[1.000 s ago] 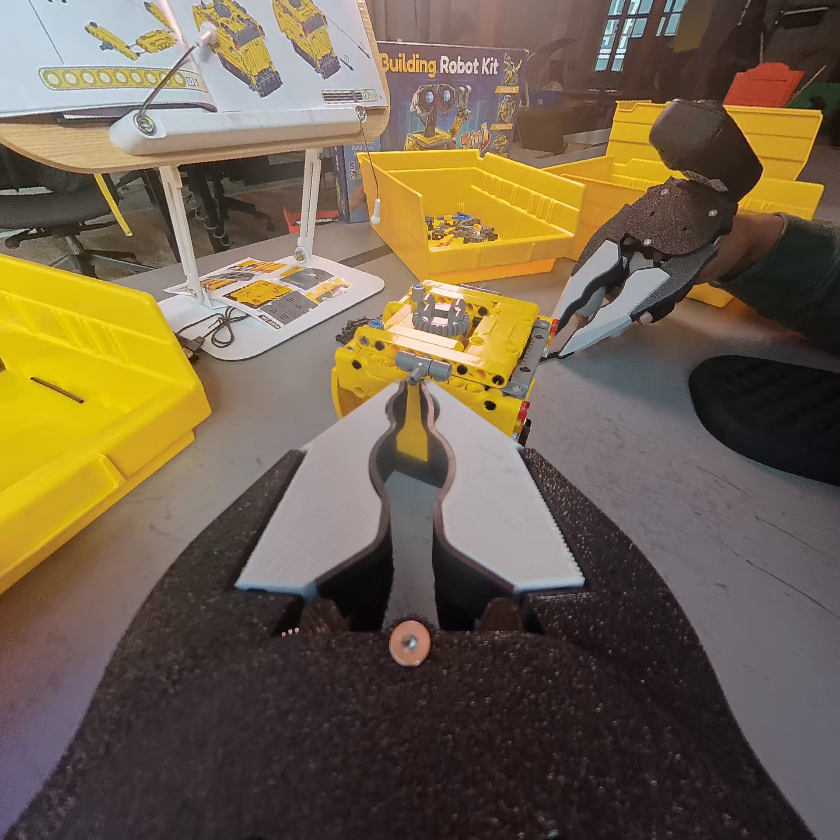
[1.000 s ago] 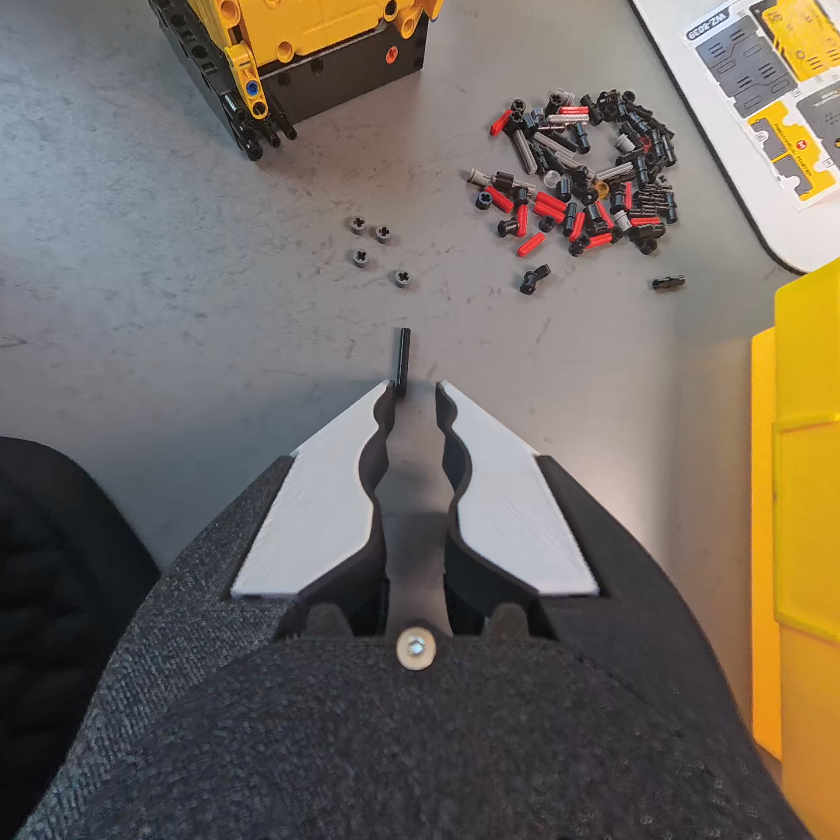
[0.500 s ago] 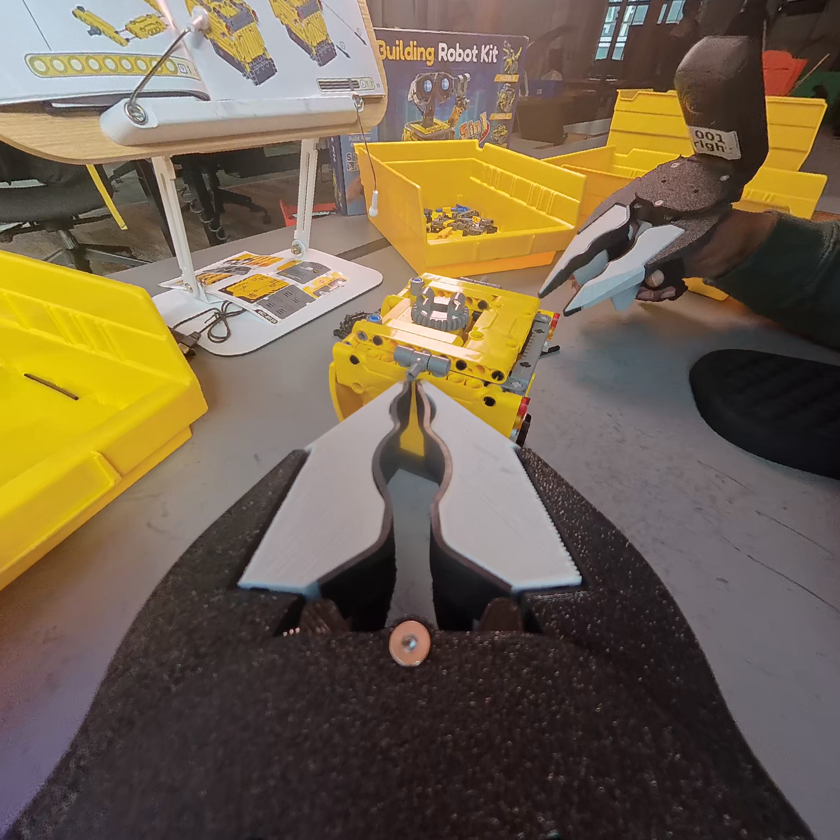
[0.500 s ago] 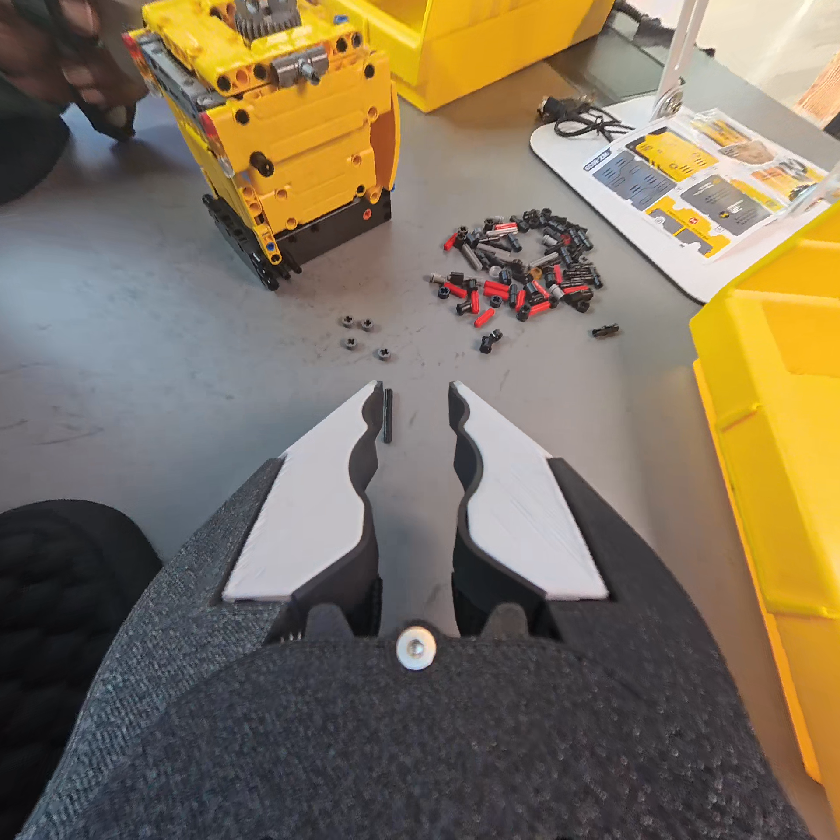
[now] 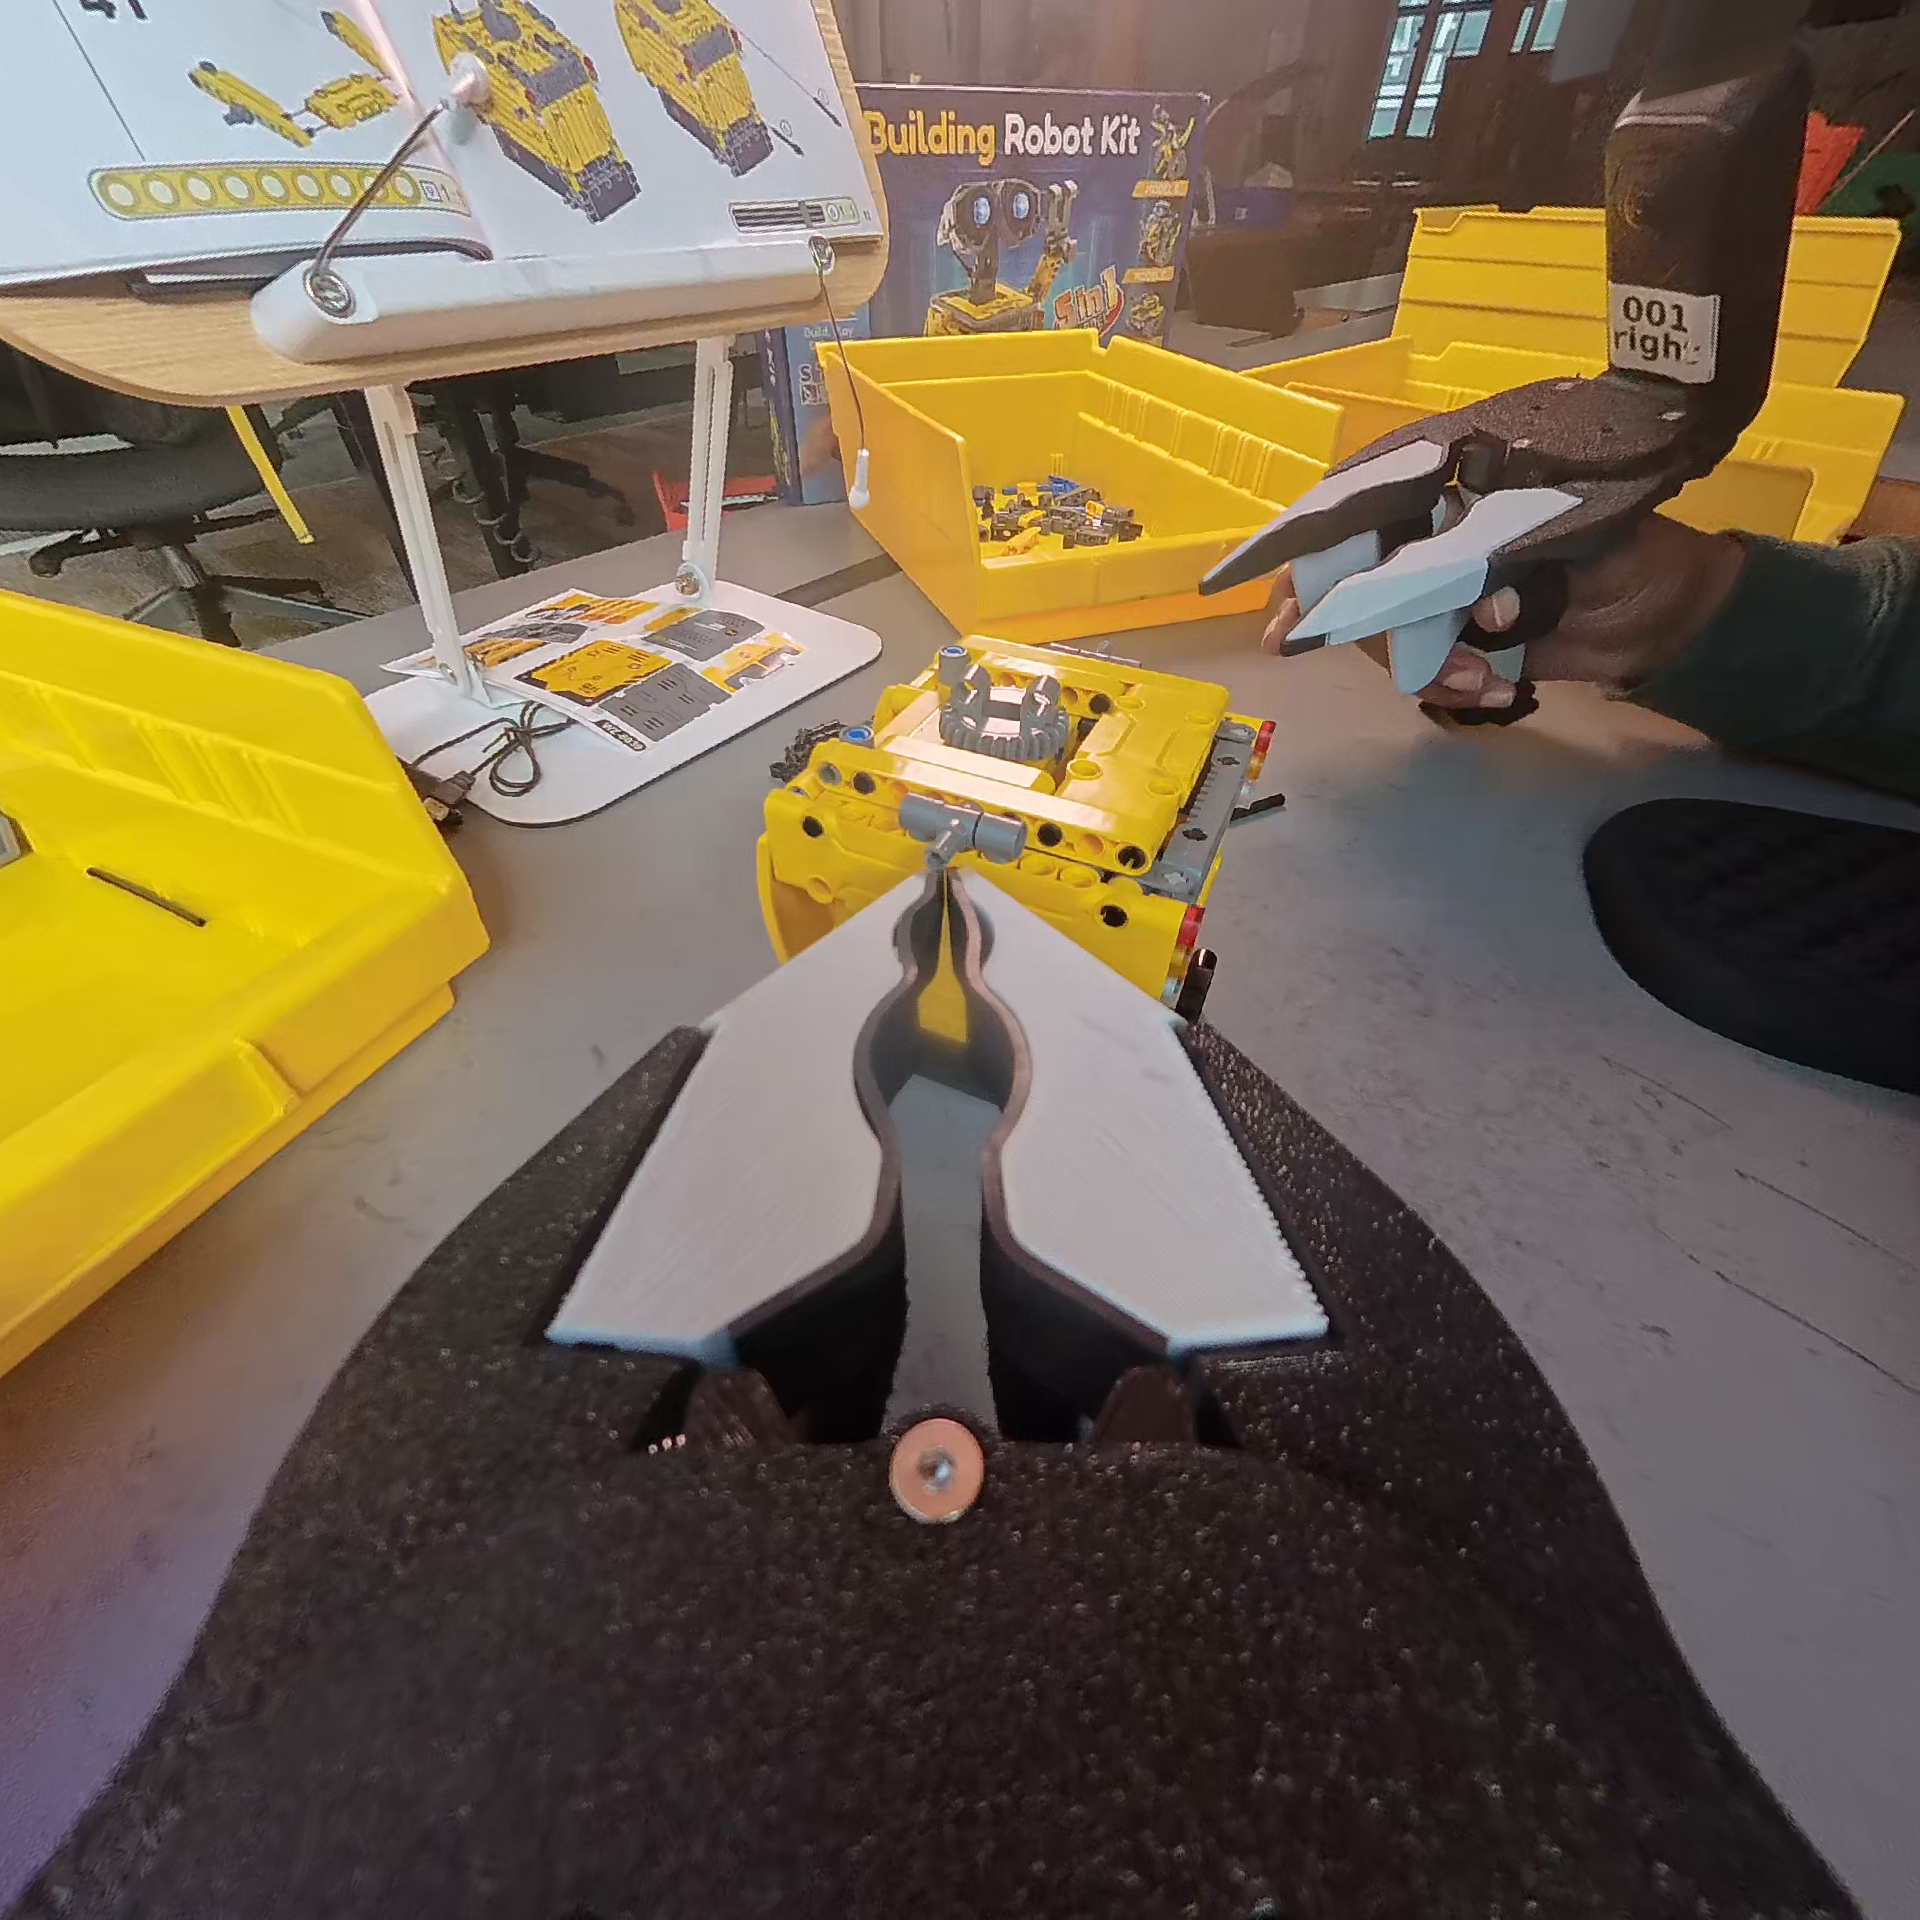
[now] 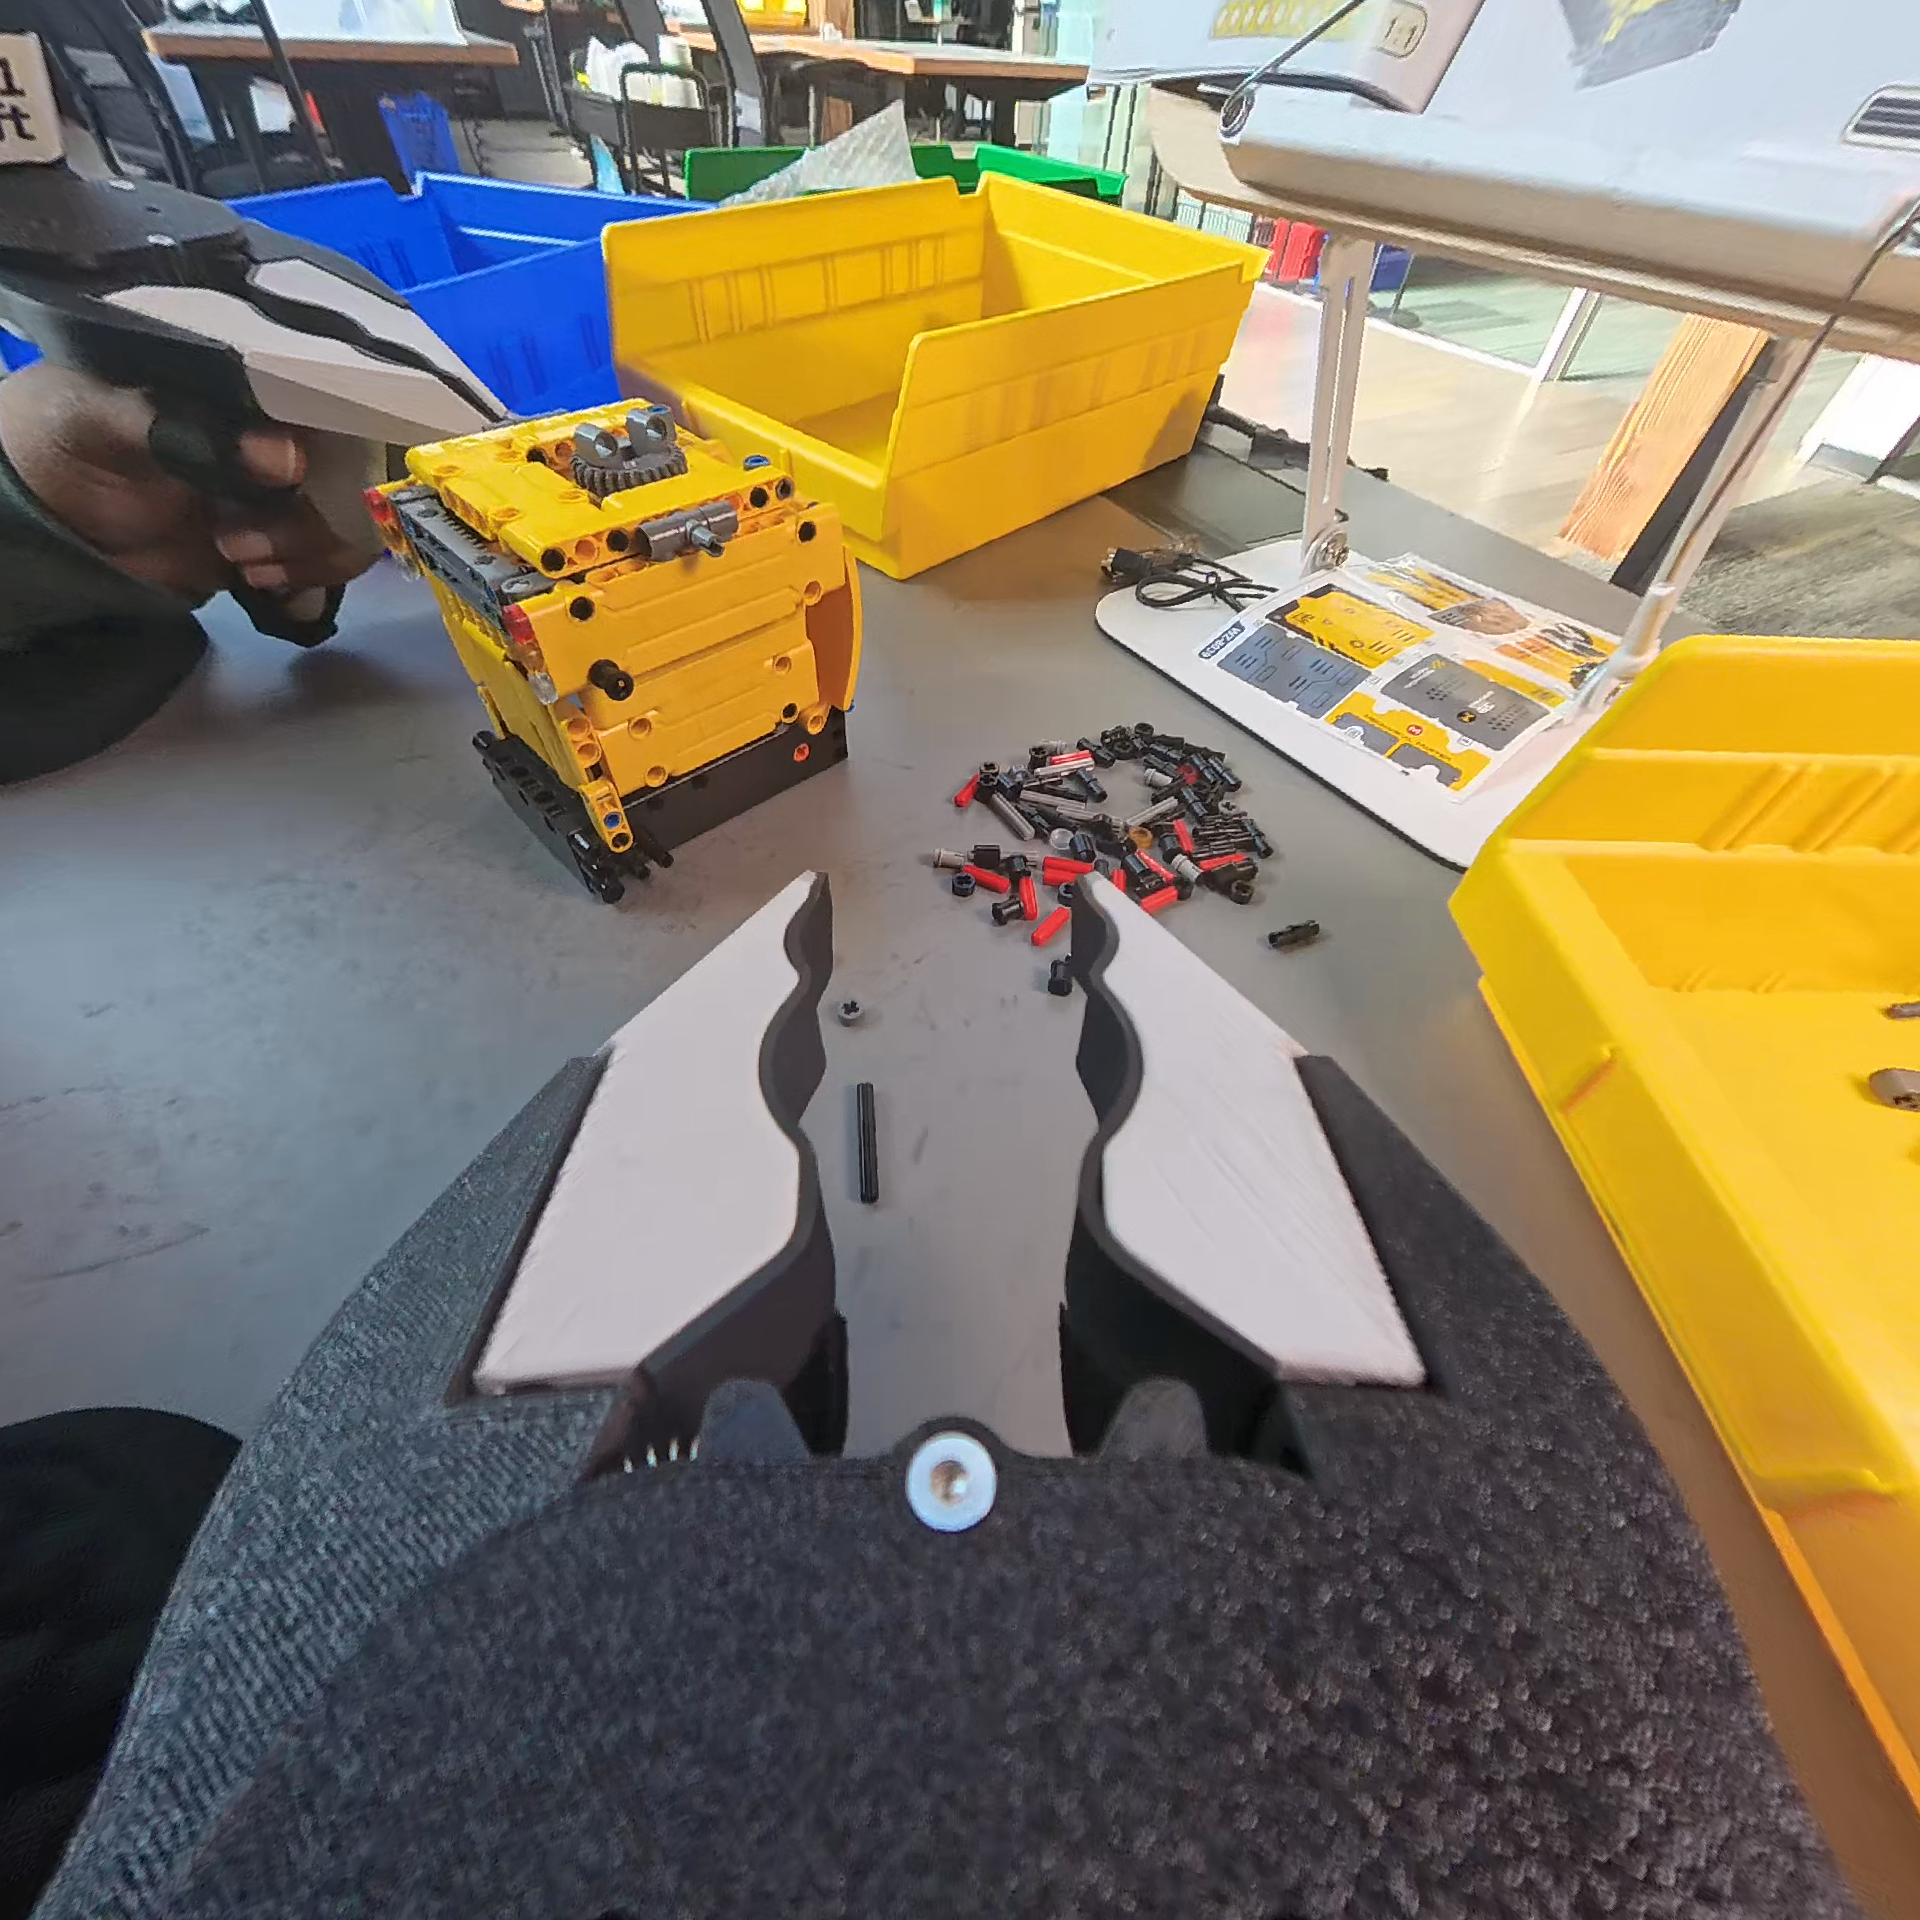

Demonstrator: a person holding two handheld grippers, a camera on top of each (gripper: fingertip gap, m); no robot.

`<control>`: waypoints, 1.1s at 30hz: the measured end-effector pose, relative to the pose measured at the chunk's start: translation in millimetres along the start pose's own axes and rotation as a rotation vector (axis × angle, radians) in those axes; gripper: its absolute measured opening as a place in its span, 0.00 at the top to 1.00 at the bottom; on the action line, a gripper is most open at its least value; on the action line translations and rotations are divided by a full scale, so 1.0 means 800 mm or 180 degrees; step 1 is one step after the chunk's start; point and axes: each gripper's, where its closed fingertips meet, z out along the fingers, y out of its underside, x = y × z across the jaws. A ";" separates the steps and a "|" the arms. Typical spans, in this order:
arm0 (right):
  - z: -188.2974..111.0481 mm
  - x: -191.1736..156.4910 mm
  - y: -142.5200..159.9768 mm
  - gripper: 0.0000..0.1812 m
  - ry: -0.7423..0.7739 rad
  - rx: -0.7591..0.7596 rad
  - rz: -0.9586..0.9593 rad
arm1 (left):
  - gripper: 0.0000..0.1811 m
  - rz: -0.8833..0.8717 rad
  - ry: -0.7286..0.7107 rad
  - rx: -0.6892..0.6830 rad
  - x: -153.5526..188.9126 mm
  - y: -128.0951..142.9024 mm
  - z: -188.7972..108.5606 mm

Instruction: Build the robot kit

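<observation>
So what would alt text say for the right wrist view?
Open tongs hover above a thin black axle lying on a grey table. Beyond sit a yellow brick model, a pile of small red and black pins and yellow bins.

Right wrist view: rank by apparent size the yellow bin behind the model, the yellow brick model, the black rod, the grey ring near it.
1. yellow bin, looks largest though farther back
2. yellow brick model
3. black rod
4. grey ring, smallest

All four differ plainly.

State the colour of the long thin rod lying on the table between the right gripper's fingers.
Black. The rod shows best in the right wrist view, lying loose on the grey table.
</observation>
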 end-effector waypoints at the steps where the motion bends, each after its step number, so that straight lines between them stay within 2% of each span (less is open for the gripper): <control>1: 0.001 -0.001 0.000 0.75 0.0009 0.0003 -0.0015 | 1.00 0.0005 -0.0010 0.0000 0.000 0.000 0.000; 9: -0.004 0.012 -0.012 0.75 0.0212 0.0205 0.0027 | 0.96 0.0002 -0.0100 0.0041 -0.009 -0.001 -0.001; 17: -0.006 0.021 -0.014 0.73 0.0361 0.0276 0.0010 | 0.83 -0.0219 -0.0249 0.0401 -0.028 -0.024 -0.017; 22: -0.003 0.021 -0.013 0.67 0.0403 0.0240 -0.0018 | 0.72 -0.0297 -0.0382 0.0458 -0.038 -0.027 -0.020; 33: -0.002 0.022 -0.011 0.66 0.0458 0.0211 -0.0061 | 0.71 -0.0293 -0.0387 0.0433 -0.038 -0.025 -0.019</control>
